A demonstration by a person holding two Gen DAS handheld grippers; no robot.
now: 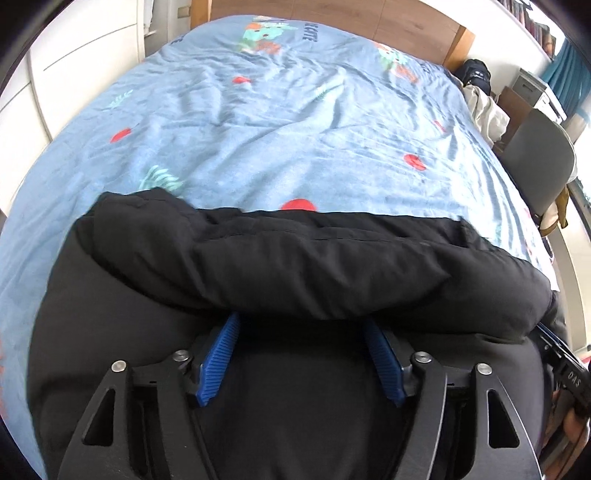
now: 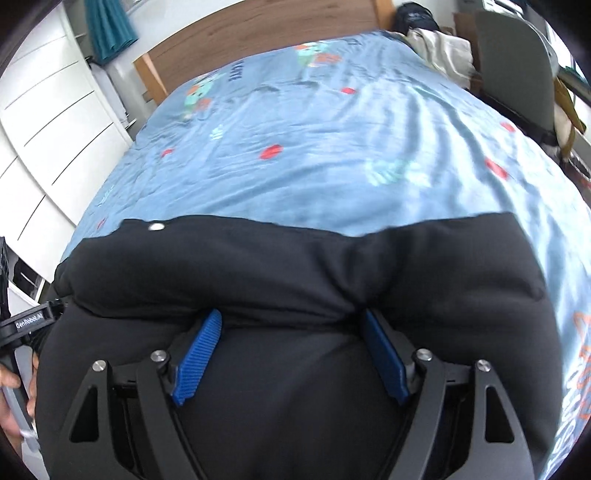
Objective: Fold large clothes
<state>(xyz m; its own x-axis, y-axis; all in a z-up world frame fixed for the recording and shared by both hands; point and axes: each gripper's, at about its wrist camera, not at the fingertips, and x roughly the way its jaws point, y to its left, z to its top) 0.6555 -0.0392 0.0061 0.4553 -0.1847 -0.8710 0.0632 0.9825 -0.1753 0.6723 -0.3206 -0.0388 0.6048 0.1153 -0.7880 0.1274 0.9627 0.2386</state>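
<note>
Black puffy coat lies on blue bed cover, folded roll right ahead of both grippers. Left gripper wide, tips under roll. Right gripper wide, same.

My view: bed under a wrinkled light-blue printed cover, wooden headboard at its far edge. White drawer fronts run along the bed's left edge. Off the far right corner: grey chair, pale heaped cloth. Teal curtain hangs beyond the headboard. Bright, even daylight.
</note>
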